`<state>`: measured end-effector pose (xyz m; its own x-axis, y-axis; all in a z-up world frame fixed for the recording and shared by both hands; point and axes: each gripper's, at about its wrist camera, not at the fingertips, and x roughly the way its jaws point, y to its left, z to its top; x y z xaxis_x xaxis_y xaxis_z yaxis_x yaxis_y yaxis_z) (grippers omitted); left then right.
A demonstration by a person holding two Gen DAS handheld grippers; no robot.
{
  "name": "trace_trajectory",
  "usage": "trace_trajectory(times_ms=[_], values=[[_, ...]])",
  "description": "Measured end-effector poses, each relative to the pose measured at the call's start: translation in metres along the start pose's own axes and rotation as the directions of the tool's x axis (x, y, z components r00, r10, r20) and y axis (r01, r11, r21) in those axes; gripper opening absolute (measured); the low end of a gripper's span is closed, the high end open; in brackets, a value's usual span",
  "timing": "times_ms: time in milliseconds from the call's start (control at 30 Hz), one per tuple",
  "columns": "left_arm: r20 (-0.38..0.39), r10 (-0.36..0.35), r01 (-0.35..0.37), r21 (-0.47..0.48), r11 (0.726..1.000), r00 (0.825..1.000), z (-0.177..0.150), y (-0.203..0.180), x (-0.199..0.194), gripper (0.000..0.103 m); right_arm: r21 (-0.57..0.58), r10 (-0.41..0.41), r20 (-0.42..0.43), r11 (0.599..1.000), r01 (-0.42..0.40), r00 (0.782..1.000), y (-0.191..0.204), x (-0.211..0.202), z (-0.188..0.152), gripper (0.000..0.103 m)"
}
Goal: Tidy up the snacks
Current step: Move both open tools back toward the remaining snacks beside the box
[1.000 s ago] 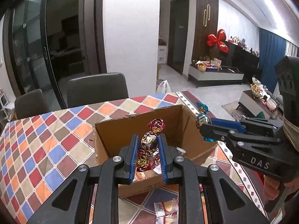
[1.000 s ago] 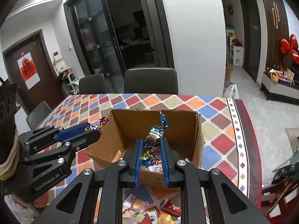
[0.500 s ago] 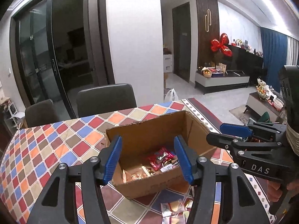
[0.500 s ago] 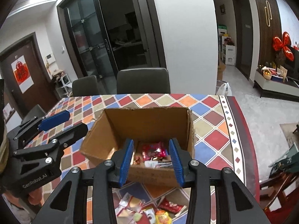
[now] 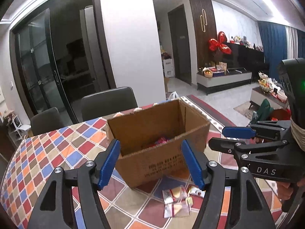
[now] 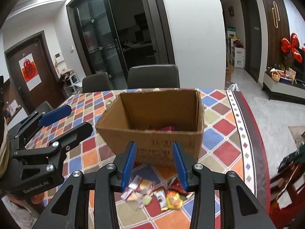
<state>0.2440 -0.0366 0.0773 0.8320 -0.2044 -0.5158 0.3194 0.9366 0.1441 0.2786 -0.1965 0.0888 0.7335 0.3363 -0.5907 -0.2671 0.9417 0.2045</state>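
Observation:
An open cardboard box stands on the checkered table; it also shows in the right wrist view. Red snack packets lie inside it. A small pile of loose snack packets lies on the table in front of the box, also in the right wrist view. My left gripper is open and empty, just before the box. My right gripper is open and empty, above the loose pile. Each gripper shows in the other's view, right and left.
Two dark chairs stand at the table's far side. The table's right edge has a dark red border; the floor lies beyond. A dark glass door and a white pillar are behind.
Both grippers opened and let their foil candies fall into the box. Both have since pulled back and lower, so the box's front wall now faces them.

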Motion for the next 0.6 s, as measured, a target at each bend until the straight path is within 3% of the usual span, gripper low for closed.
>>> trace_trajectory(times_ms=[200, 600], values=[[-0.031, -0.013, 0.013, 0.009, 1.0, 0.999, -0.026, -0.011, -0.001, 0.072, 0.011, -0.016, -0.029, 1.0, 0.016, 0.999, 0.0, 0.0, -0.025, 0.041], [-0.119, -0.027, 0.028, 0.004, 1.0, 0.993, -0.073, -0.029, 0.012, 0.072, 0.051, -0.035, -0.133, 0.998, 0.042, 0.99, -0.012, 0.016, -0.07, 0.041]])
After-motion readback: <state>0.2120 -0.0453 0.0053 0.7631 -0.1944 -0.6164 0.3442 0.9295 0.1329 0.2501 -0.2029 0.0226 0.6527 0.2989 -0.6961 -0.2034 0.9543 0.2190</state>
